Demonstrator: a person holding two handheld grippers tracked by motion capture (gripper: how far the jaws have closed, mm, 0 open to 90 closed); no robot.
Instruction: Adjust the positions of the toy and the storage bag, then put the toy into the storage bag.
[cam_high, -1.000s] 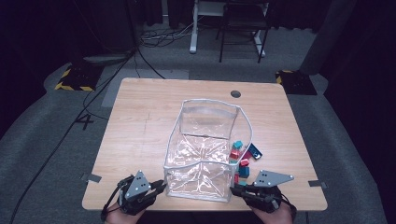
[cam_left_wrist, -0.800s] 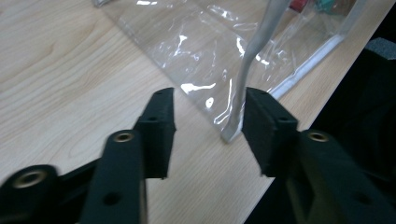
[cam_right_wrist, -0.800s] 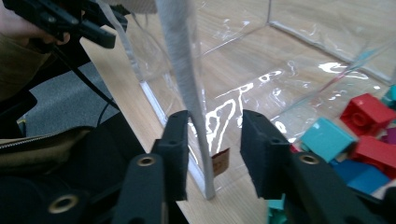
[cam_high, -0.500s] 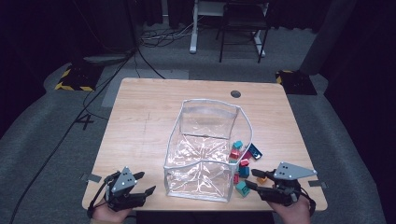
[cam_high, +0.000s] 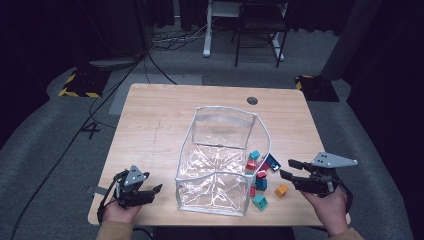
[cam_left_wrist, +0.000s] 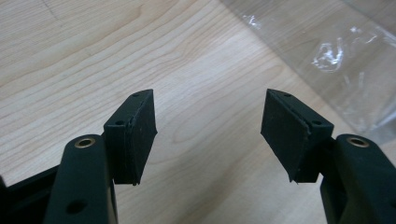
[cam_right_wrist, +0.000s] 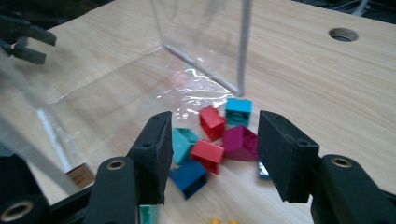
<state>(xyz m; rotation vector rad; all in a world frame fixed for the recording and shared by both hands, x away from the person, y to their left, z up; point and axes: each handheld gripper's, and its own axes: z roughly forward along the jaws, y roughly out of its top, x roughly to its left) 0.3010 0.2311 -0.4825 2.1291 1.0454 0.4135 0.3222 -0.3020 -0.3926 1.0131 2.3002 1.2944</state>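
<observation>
A clear plastic bag (cam_high: 225, 108) stands open in the middle of the wooden table (cam_high: 160, 115). Small bricks lie by its right front corner: teal (cam_high: 255, 155), blue (cam_high: 273, 161), red (cam_high: 251, 165), orange (cam_high: 282, 190). My right gripper (cam_high: 287, 169) hovers just right of them; its jaws have just been opening and nothing is between them. In the right gripper view the gripper (cam_right_wrist: 212, 154) looks onto red (cam_right_wrist: 211, 122), teal (cam_right_wrist: 238, 111) and magenta (cam_right_wrist: 239, 142) bricks. My left gripper (cam_high: 150, 194) is near the front left edge, jaws apart (cam_left_wrist: 208, 135) over bare wood, the bag's plastic (cam_left_wrist: 345, 51) beyond.
A round cable hole (cam_high: 252, 100) sits at the table's far right. Beyond the table are a chair (cam_high: 260, 30), floor cables (cam_high: 150, 65) and yellow-black marked blocks (cam_high: 80, 85). The left gripper (cam_right_wrist: 28, 39) shows through the bag in the right gripper view.
Both hands drew away from the bag's front corners, the left one leftward, the right one rightward. The right jaws opened. A teal and an orange brick now lie on the table by the front corner.
</observation>
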